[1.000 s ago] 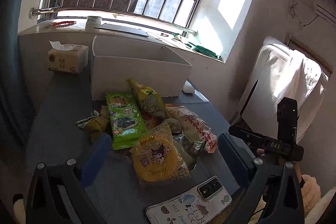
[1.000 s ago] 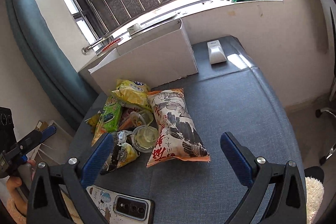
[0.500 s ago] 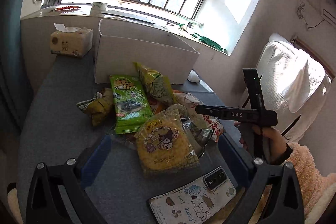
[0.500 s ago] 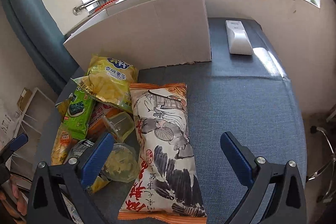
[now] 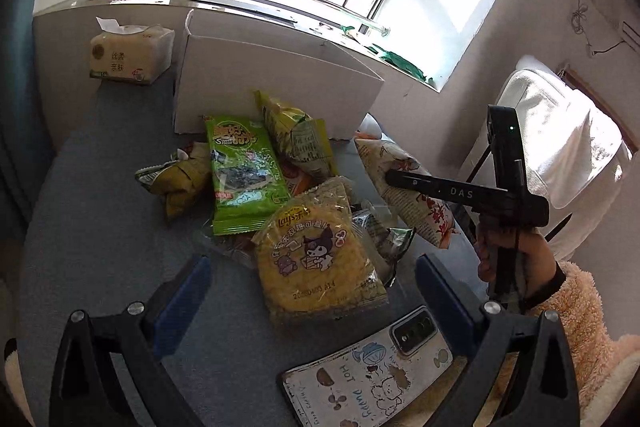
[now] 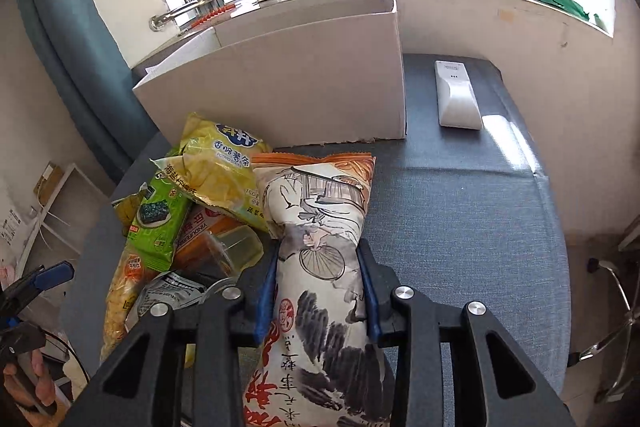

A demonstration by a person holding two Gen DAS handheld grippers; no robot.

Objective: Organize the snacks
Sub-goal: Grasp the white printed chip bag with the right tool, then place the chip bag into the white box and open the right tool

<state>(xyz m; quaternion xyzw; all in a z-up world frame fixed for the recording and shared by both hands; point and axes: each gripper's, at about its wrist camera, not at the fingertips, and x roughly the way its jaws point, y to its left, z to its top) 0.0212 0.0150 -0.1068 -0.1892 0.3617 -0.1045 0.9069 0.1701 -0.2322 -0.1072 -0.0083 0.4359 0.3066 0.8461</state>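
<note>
A pile of snack bags lies on the grey table in front of a white cardboard box [image 5: 276, 87]. My right gripper [image 6: 318, 287] is shut on a long white and orange snack bag [image 6: 320, 227], its blue pads squeezing both sides; the bag also shows in the left wrist view [image 5: 404, 183]. My left gripper [image 5: 312, 291] is open and empty, just in front of a yellow Lay's bag [image 5: 316, 259]. A green seaweed bag [image 5: 244, 171] and a yellow chips bag [image 6: 220, 167] lie in the pile.
A phone in a cartoon case [image 5: 372, 375] lies near my left gripper. A tissue pack [image 5: 128, 55] stands left of the box. A white remote [image 6: 456, 95] lies right of the box [image 6: 300, 83]. A white-covered chair [image 5: 560, 155] stands at the right.
My right gripper moved forward over the long white and orange bag and shut on it. My left gripper moved a little closer to the pile and stayed open.
</note>
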